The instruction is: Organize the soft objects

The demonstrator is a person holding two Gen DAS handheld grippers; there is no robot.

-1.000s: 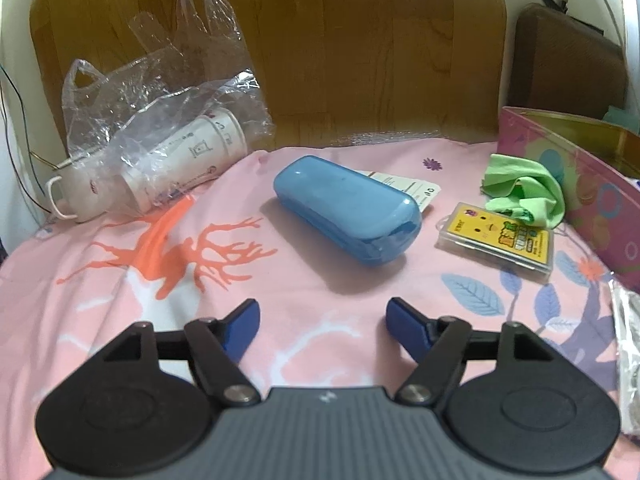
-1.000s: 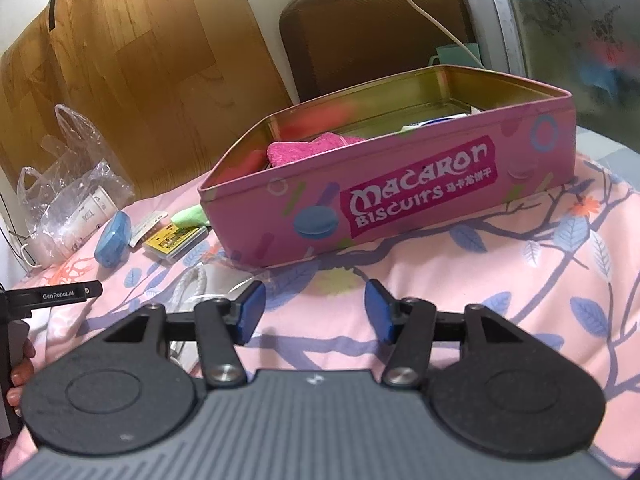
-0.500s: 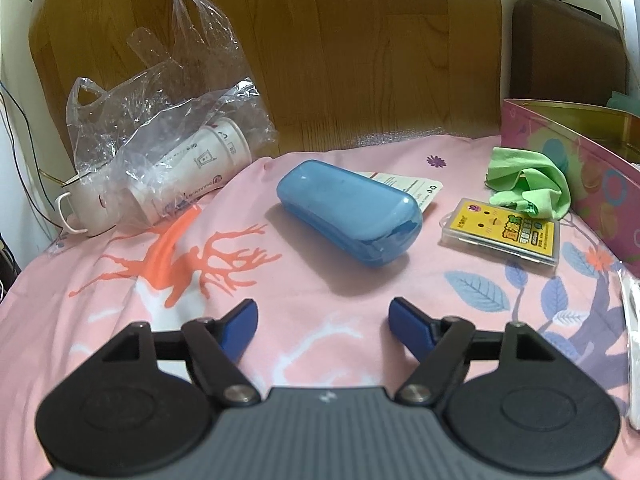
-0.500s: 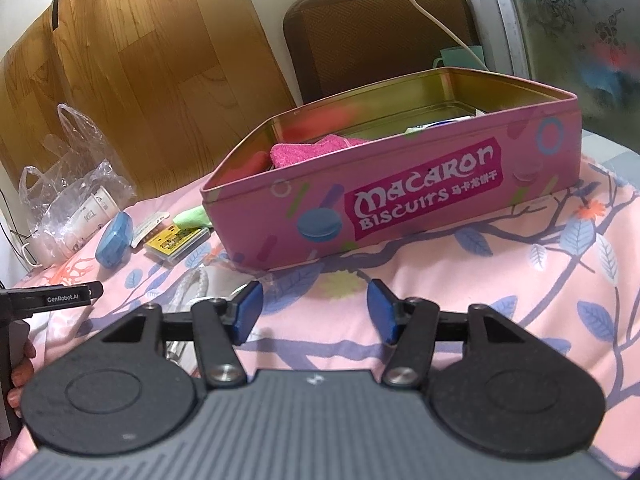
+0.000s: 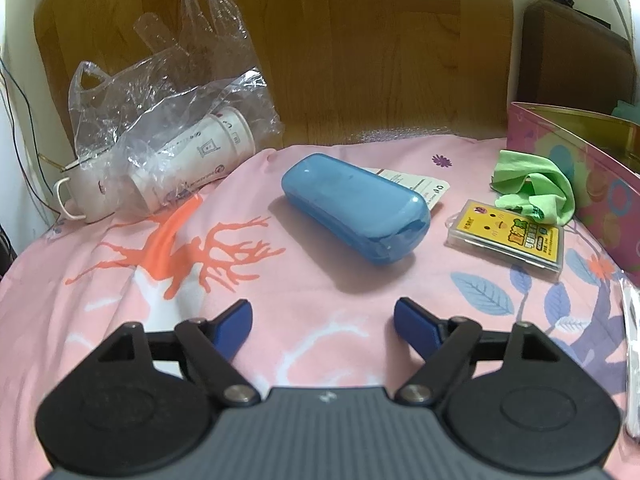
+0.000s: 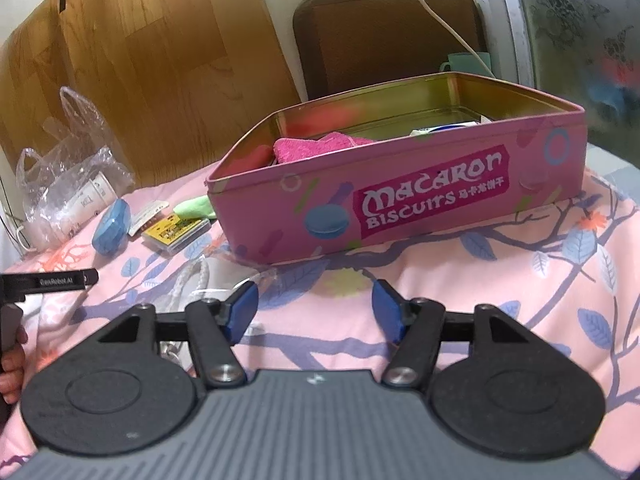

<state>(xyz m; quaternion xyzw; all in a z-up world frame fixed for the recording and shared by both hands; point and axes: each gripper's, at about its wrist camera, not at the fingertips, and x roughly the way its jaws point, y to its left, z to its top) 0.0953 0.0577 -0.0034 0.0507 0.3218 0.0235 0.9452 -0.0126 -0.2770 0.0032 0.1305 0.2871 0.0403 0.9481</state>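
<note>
The pink tin (image 6: 400, 184) is reading "Macaron Biscuits", its long side facing the right gripper (image 6: 314, 308); both grippers' jaws are opening, empty, the left gripper (image 5: 322, 320) too.

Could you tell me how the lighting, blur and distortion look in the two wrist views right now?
Left wrist view: dim, warm light; the blue case throws a soft shadow toward the camera; fisheye bends the wooden board, corners dark; plastic bag shows glints. Right wrist view: brighter, slightly soft; the pink tin bows outward, its gold inner wall reflecting red; the window is blurred.
</note>
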